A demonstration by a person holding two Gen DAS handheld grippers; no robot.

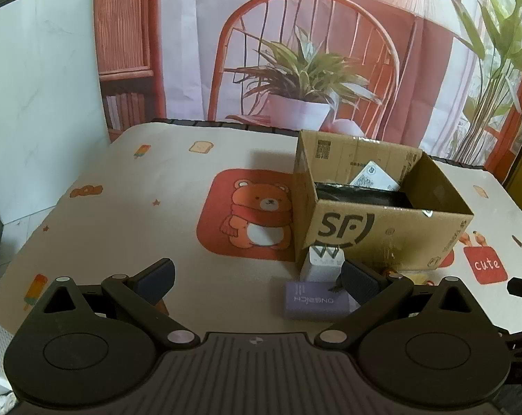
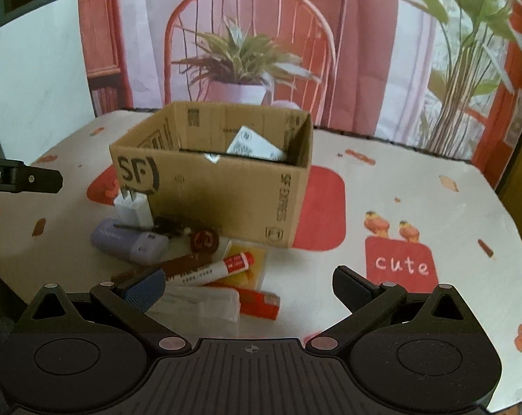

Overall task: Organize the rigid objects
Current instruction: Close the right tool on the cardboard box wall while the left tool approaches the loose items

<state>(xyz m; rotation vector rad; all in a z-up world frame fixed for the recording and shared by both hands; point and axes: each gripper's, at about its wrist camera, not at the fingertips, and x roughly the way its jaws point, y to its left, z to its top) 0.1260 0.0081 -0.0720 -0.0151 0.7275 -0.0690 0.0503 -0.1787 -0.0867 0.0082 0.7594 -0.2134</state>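
Cardboard box (image 1: 382,221) stands open-topped on the table (image 1: 122,207) with a white packet (image 1: 373,176) leaning inside; left gripper (image 1: 259,282) hangs with jaws wide and empty, and its view shows only the white charger (image 1: 321,263) and purple case (image 1: 316,301) at the box's front. Right gripper (image 2: 249,285), jaws equally wide and empty, looks on the full pile there: marker (image 2: 209,269), red box (image 2: 261,302), clear case (image 2: 205,302). Bare table lies open right of the box out to the edge.

Beside the matt brown cardboard box (image 2: 223,186) lie a smooth white plastic charger (image 2: 133,209), a satin lilac plastic case (image 2: 129,242) and a glossy clear plastic case (image 2: 205,302). Under the box, the printed tablecloth (image 2: 416,190) looks smooth.
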